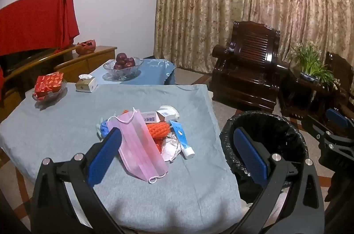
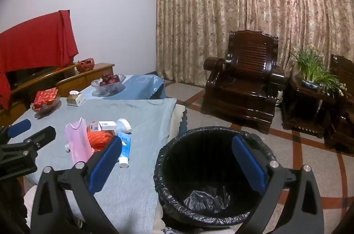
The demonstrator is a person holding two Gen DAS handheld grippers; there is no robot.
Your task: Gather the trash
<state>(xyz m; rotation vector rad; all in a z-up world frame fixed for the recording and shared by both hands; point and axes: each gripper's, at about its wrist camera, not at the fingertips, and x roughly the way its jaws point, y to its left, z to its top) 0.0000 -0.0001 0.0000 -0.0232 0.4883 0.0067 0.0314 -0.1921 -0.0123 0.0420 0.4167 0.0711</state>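
Note:
A heap of trash lies mid-table on the grey cloth (image 1: pixel 66 123): a pink face mask (image 1: pixel 141 145) (image 2: pixel 77 141), orange foam netting (image 1: pixel 158 130) (image 2: pixel 99 137), a blue-and-white tube (image 1: pixel 182 138) (image 2: pixel 124 149), small cartons (image 1: pixel 154 116) (image 2: pixel 106 125), crumpled paper (image 1: pixel 171 145) and something blue (image 1: pixel 104 127). My left gripper (image 1: pixel 179 154) hovers open just short of the heap, nothing between its fingers. My right gripper (image 2: pixel 177 164) hangs open over the black-lined trash bin (image 2: pixel 212 172) (image 1: pixel 265 145), which stands on the floor right of the table.
At the table's far left sit a glass dish with a red packet (image 1: pixel 49 84) and a tissue box (image 1: pixel 86 83). A bowl of red fruit (image 1: pixel 122 64) stands on a blue-clothed table behind. A dark wooden armchair (image 2: pixel 243 81) and a potted plant (image 2: pixel 314 70) stand beyond.

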